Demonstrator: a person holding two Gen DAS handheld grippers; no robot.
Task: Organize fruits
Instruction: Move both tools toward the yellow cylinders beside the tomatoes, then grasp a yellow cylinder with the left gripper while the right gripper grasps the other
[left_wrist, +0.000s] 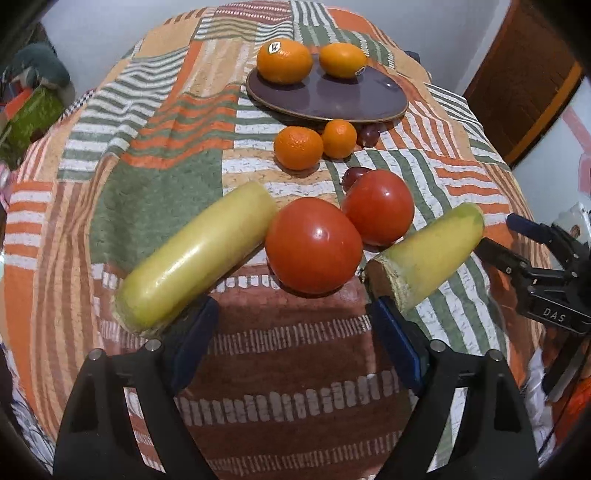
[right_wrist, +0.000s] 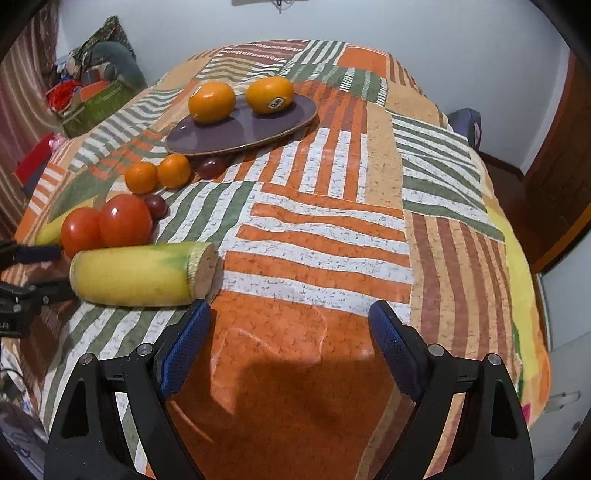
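The left gripper (left_wrist: 295, 325) is hanging over the patterned cloth (left_wrist: 155, 192) with its blue pads spread wide and nothing between them. Its left pad is sitting just beside the near end of the left yellow squash (left_wrist: 192, 254), and its right pad is sitting just beside the cut end of the right yellow squash (left_wrist: 424, 254). Just beyond the gap between the pads, the near tomato (left_wrist: 314, 245) is lying between the two squashes, touching the far tomato (left_wrist: 378, 206) to its right. A dark grape (left_wrist: 352, 175) is peeking out behind the far tomato. Farther off, two small mandarins (left_wrist: 298, 147) are sitting side by side just near the purple plate (left_wrist: 332, 99), with another grape (left_wrist: 369, 134) to their right. Two large oranges (left_wrist: 284, 61) are resting on the far part of the plate.

The right gripper (right_wrist: 290, 321) is likewise standing wide apart and empty, over bare cloth to the right of the fruit, its left pad just beside the right squash's cut end.
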